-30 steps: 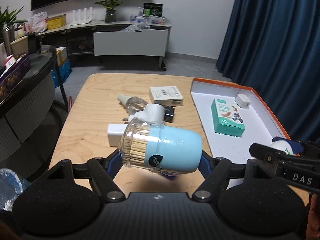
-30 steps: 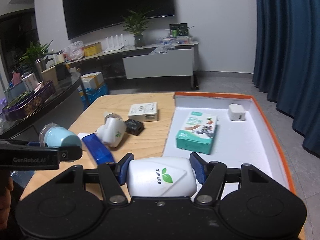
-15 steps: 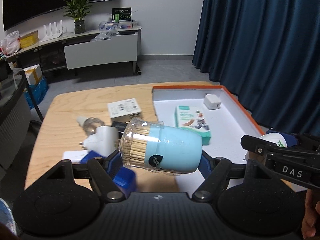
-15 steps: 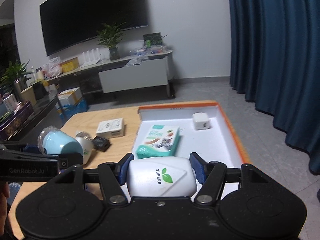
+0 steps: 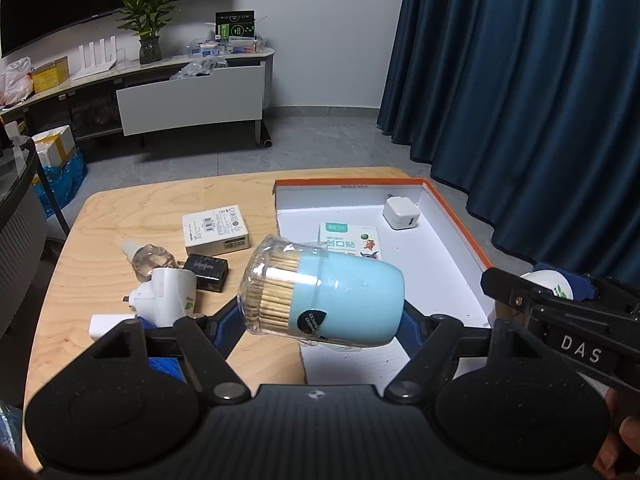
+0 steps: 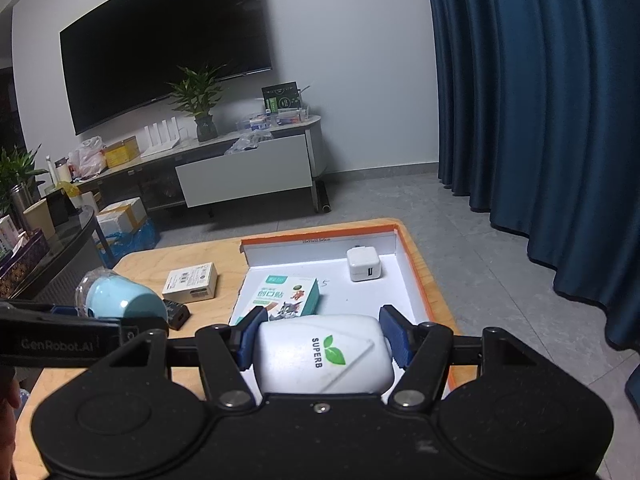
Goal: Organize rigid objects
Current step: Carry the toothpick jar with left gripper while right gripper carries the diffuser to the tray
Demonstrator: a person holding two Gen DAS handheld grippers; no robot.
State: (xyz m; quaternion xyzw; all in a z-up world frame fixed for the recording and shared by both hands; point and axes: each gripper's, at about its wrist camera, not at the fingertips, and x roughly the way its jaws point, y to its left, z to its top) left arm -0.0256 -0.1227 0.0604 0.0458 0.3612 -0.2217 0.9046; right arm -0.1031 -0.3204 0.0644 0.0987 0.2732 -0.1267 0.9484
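My left gripper is shut on a light-blue toothpick holder with a clear lid, held on its side above the near left edge of the orange-rimmed white tray. My right gripper is shut on a white SUPERB device, held over the tray's near end. In the tray lie a green plaster box and a white charger cube. The right gripper also shows at the right in the left wrist view, and the toothpick holder at the left in the right wrist view.
On the wooden table left of the tray lie a white flat box, a black adapter, a white plug-in device with a clear bottle and a blue item. A TV console and blue curtains stand beyond.
Both grippers have swung right, carrying their objects from over the bare table toward the tray. The tray now lies more central in both views. Neither grip has changed.
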